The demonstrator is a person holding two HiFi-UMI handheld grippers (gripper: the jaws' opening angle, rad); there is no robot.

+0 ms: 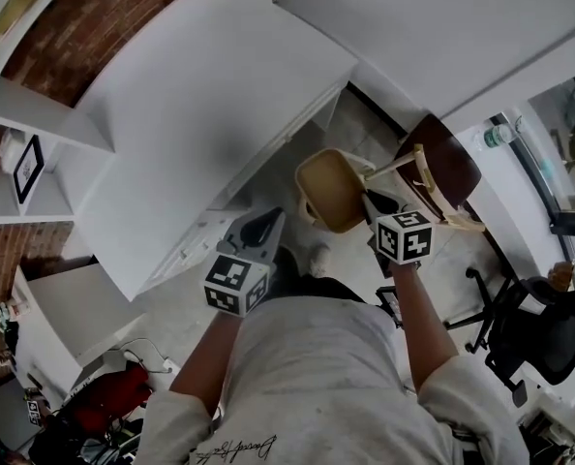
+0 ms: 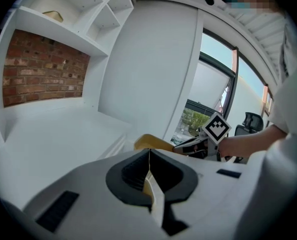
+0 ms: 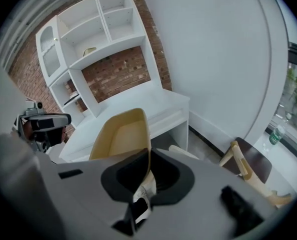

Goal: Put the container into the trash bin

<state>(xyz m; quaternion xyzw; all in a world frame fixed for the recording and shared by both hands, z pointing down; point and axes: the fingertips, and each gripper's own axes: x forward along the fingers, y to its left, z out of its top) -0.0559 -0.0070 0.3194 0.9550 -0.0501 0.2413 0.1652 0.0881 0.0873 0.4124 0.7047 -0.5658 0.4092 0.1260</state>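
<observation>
Nearest the camera, the left tongs (image 2: 149, 165) are pressed together with nothing between them. They are held low in front of the person's torso and take no part in the carry.

Just beyond, the right tongs (image 3: 147, 160) are clamped on one side wall of the tan container (image 3: 121, 134), at its rim. The grip is on a single thin wall only. In the head view the container (image 1: 328, 192) hangs clear of every surface, over the floor between the edge of the white tabletop (image 1: 200, 114) and the wooden chair (image 1: 447, 168). Its open side is tilted up towards the camera and its interior looks bare.

Further off are the wall shelves (image 3: 88, 34) and a brick back panel. No trash bin can be made out in any view.

Assessment: the carry is under way and the drop is not yet done.

- The bin should be found before the arm swings.
- A one-wall hold lets the container pivot, so the wrist should move steadily with the clamp kept firm.
- The route should clear the chair frame and the tabletop edge.
- The free left tongs could steady the far rim or deal with a lid.
- Release is advisable only once the container is over the bin's mouth.
</observation>
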